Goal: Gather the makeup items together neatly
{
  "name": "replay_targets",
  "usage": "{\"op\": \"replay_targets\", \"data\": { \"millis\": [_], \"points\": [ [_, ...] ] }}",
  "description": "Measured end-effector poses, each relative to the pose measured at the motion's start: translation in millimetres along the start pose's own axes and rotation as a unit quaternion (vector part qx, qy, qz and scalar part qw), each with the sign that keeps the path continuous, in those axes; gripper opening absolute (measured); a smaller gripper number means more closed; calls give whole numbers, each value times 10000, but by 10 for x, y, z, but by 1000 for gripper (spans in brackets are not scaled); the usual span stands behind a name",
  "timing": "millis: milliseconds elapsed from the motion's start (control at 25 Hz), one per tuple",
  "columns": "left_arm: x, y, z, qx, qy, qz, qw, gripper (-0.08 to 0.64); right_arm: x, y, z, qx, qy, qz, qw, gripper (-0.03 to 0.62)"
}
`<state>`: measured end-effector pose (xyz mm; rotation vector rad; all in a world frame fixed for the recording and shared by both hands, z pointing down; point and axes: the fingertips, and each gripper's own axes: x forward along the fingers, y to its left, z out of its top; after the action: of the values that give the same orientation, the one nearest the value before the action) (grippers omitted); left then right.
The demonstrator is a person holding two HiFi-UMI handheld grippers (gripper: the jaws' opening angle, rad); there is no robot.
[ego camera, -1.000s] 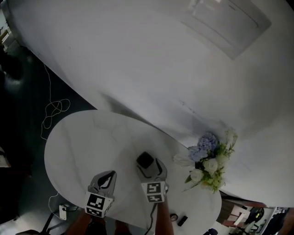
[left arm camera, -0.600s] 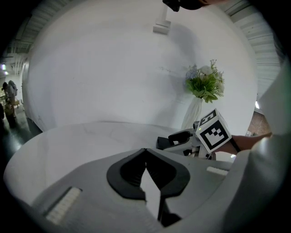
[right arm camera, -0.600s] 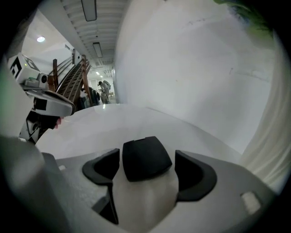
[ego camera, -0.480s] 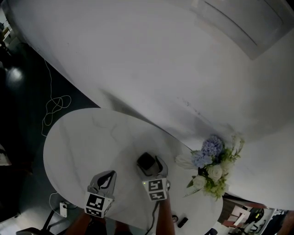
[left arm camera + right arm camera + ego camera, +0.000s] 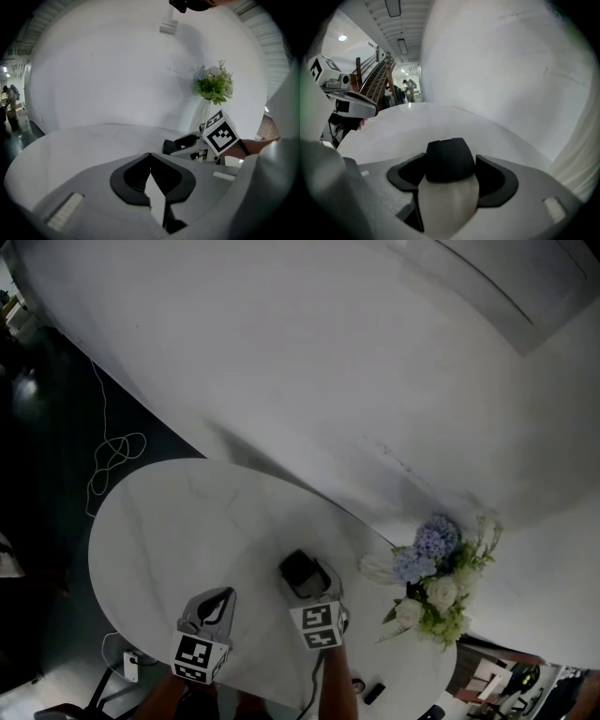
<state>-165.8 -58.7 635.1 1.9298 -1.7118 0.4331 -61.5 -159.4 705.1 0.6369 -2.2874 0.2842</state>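
Right gripper (image 5: 452,172) closing jaws just now onto black-capped white bottle (image 5: 298,570), pads pressing cap sides — bottle standing upright on round white table (image 5: 169,531), right of centre. Left gripper (image 5: 151,174) hovering beside it, jaws together, empty. Bare tabletop lying open toward left edge; bouquet (image 5: 433,577) sitting by right edge — curved white wall (image 5: 328,381) rising close behind.

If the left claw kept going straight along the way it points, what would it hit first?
Most likely the round white tabletop: the left claw tilts down at it with nothing lying between, though depth is hard to judge.
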Motion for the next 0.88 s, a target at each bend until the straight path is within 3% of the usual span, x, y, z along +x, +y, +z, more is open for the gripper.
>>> {"op": "replay_targets", "data": {
  "millis": [520,880],
  "points": [
    [-60,40,-7,8,-21,17,10000,11,-38,-18,33,161,-56,-131,9998,333],
    [-142,51,172,76,-190,-23,9998,11,-236,47,300,136,-264,-229,9993,331]
  ]
}}
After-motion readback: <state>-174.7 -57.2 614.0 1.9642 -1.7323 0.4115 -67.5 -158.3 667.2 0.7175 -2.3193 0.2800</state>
